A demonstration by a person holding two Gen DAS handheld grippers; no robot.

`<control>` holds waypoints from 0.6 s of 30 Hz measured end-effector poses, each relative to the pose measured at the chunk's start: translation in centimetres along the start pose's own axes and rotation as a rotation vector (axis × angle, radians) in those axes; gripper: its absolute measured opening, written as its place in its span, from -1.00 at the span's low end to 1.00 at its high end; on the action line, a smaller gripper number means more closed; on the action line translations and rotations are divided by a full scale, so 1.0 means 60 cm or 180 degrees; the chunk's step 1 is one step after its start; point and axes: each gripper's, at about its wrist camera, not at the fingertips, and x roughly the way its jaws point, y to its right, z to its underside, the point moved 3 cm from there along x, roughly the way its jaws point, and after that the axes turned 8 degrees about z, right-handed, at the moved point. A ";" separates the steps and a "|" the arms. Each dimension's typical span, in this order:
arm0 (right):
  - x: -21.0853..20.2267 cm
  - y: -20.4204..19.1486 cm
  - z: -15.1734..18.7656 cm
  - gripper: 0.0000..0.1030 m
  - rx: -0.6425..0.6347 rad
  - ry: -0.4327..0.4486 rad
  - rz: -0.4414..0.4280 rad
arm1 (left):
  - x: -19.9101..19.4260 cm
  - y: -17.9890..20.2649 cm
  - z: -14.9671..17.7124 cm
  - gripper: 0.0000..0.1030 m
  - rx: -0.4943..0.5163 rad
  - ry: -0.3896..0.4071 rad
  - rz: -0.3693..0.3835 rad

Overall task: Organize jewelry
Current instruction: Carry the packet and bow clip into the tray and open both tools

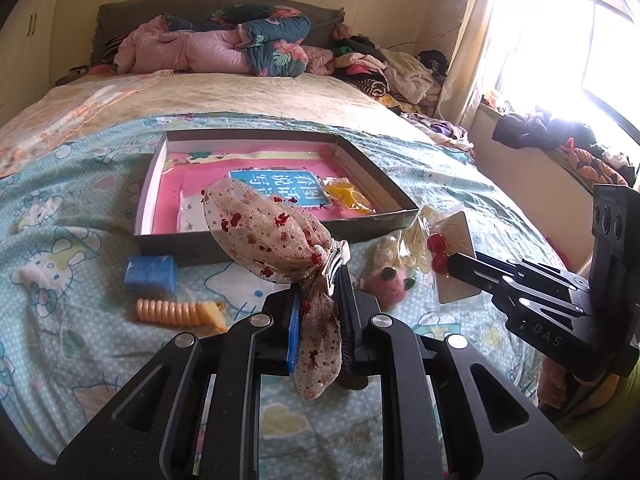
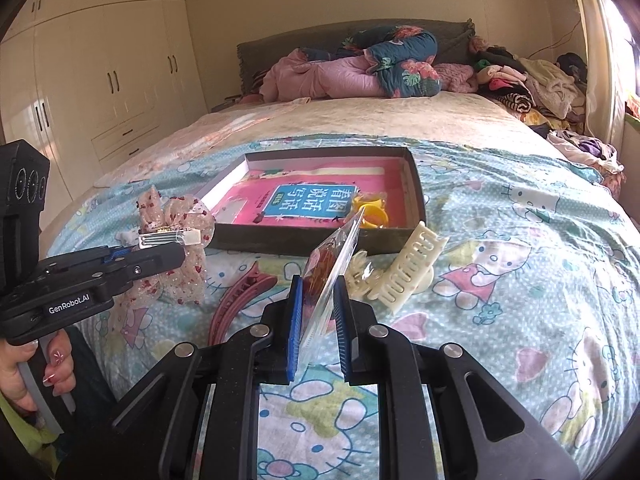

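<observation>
Left wrist view: we hold both grippers loaded above the bed, box partly filled.

We clamp the left gripper [image 1: 320,280] shut on the lace hair bow [image 1: 264,236]; the right gripper [image 2: 316,300] pinches the earring card [image 2: 332,256]. Only the yellow item [image 1: 346,196] lies in the box [image 1: 376,232], at its near right corner. Left outside on the bedspread [image 2: 520,280]: cream claw clip [image 2: 408,272], red clip [image 2: 240,300], blue block [image 1: 150,276], peach spiral tie [image 1: 176,312].
</observation>
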 end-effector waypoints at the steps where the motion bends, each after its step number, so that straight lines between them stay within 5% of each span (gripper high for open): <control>1: 0.001 0.002 -0.002 -0.71 0.0005 0.0005 0.0007 | 0.004 0.001 -0.003 -0.82 0.0008 -0.0005 0.0004; 18: 0.021 0.027 -0.068 -0.71 0.0015 0.0185 0.0050 | 0.064 -0.014 -0.051 -0.82 0.0075 -0.0055 -0.0021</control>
